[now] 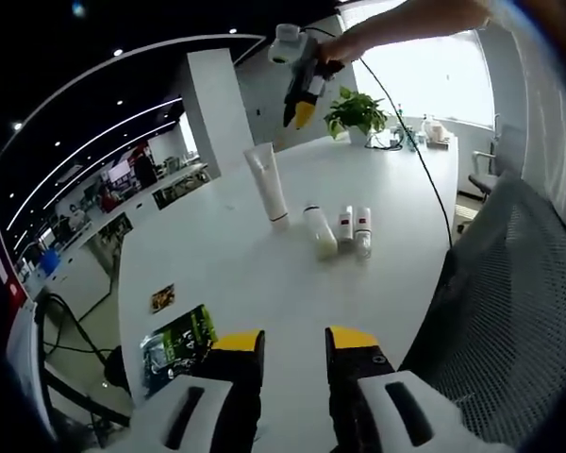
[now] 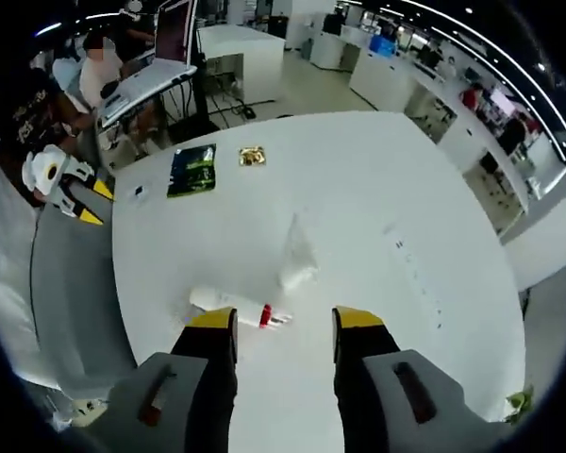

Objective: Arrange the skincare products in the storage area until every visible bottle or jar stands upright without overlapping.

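On bench [image 1: 264, 274]: tube [image 1: 267, 184] upright; three small bottles [image 1: 341, 231] lying flat, unrighted. Left gripper [image 1: 294, 342], right gripper [image 2: 276, 321] jaws wide, empty.

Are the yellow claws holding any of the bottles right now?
No. The left gripper and the right gripper are both open with nothing between their jaws; the bottles lie on the table.
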The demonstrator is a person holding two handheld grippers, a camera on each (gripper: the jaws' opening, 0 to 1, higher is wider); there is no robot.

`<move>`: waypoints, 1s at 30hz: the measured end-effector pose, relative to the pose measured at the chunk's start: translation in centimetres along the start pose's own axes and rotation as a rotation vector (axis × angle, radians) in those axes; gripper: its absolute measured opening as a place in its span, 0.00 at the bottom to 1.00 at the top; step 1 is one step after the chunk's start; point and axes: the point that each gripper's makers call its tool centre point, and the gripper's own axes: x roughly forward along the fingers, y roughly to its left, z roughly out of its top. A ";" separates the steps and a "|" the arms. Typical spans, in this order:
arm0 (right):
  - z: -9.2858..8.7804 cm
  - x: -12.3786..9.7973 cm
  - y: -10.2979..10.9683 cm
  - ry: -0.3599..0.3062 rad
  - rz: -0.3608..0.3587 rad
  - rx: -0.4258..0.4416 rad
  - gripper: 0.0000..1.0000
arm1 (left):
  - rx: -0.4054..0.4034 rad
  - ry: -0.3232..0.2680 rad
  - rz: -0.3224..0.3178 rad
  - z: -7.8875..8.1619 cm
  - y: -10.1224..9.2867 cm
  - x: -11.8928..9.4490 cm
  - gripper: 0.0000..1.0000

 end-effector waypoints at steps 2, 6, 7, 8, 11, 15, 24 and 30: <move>-0.8 -1.7 1.4 -0.028 -0.003 0.060 0.38 | 0.010 0.005 -0.009 -0.1 -0.2 0.0 0.26; -1.8 -4.6 4.3 -0.106 0.004 0.165 0.38 | 0.016 -0.002 -0.029 0.0 -0.7 0.0 0.26; -2.0 -4.9 4.5 -0.104 0.004 0.176 0.38 | 0.015 -0.003 -0.031 0.1 -0.7 0.0 0.27; -2.5 -5.4 5.0 -0.106 0.000 0.192 0.38 | 0.013 -0.004 -0.038 0.1 -0.8 0.0 0.27; -3.5 -7.3 6.8 -0.137 -0.008 0.274 0.40 | 0.002 -0.008 -0.063 0.2 -1.3 0.0 0.27; -2.8 -10.0 8.0 -0.197 -0.009 0.314 0.40 | 0.003 -0.016 -0.081 0.4 -1.7 -0.1 0.27; 2.2 -16.2 6.8 -0.307 -0.083 0.234 0.41 | 0.000 -0.008 -0.090 0.4 -1.9 -0.2 0.27; 4.9 -17.8 4.8 -0.374 -0.104 0.219 0.41 | 0.002 -0.011 -0.072 0.5 -1.5 -0.4 0.27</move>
